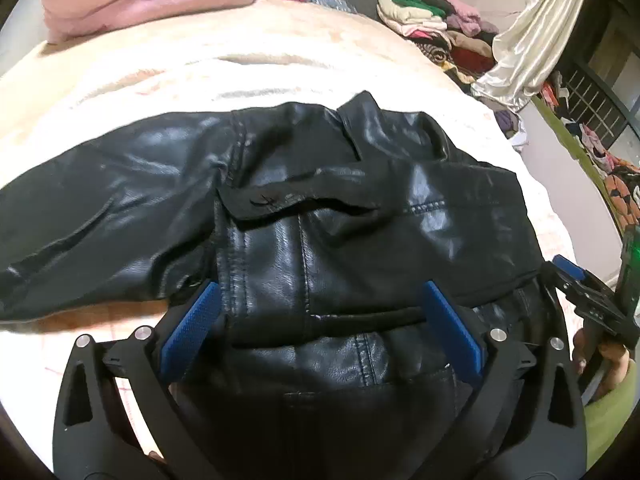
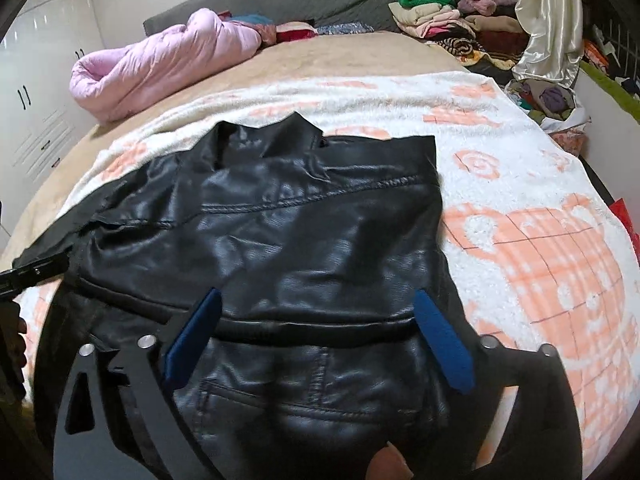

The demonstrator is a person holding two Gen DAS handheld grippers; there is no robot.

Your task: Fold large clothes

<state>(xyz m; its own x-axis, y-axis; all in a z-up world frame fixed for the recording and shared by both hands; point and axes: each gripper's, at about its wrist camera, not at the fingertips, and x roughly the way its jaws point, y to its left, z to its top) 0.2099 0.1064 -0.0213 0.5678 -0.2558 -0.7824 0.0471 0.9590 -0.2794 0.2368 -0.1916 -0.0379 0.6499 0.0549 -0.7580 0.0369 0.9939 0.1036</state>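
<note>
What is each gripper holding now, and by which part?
Nothing is held. The left gripper and the right gripper both stand open above the black leather jacket, their pads clear of it.

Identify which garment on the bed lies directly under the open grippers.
The black leather jacket, spread flat on the patterned blanket; the pink puffer coat lies bundled far back, and the piled clothes sit beyond the bed's corner.

jacket (image 1: 328,216): glossy black leather | blanket (image 2: 500,168): fluffy cloth | tool pads (image 1: 192,328): ribbed
</note>
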